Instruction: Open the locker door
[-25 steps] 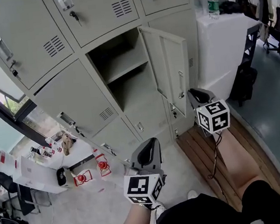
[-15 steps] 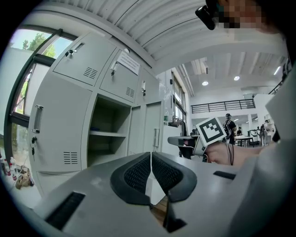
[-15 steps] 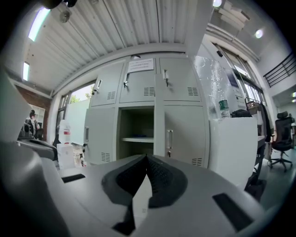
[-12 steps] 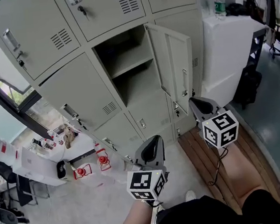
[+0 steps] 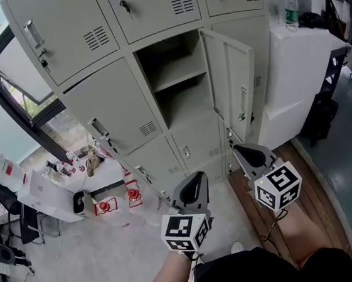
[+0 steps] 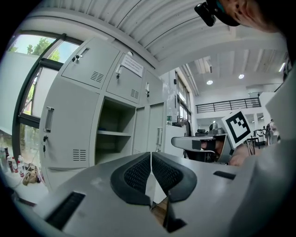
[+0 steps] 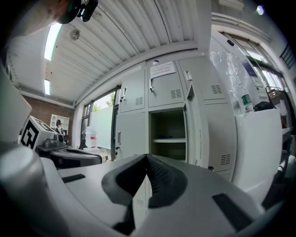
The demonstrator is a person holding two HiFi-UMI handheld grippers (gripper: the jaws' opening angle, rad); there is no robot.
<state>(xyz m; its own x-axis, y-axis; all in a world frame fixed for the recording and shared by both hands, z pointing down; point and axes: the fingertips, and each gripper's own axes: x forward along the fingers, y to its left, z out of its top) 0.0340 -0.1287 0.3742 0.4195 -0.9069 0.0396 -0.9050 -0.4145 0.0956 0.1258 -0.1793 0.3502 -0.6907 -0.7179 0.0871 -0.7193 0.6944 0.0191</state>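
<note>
Held left gripper and right gripper closed, empty, near the open locker door. Might have knocked it shut by swinging carelessly.

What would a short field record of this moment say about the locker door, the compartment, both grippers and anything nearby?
locker door: open, swung out to the right
compartment: exposed, with one shelf across it
left gripper: jaws together, nothing between them, held in front of the lockers
right gripper: jaws together, nothing between them, below the open door and apart from it
nearby: water bottle upright on a white cabinet right of the lockers
</note>
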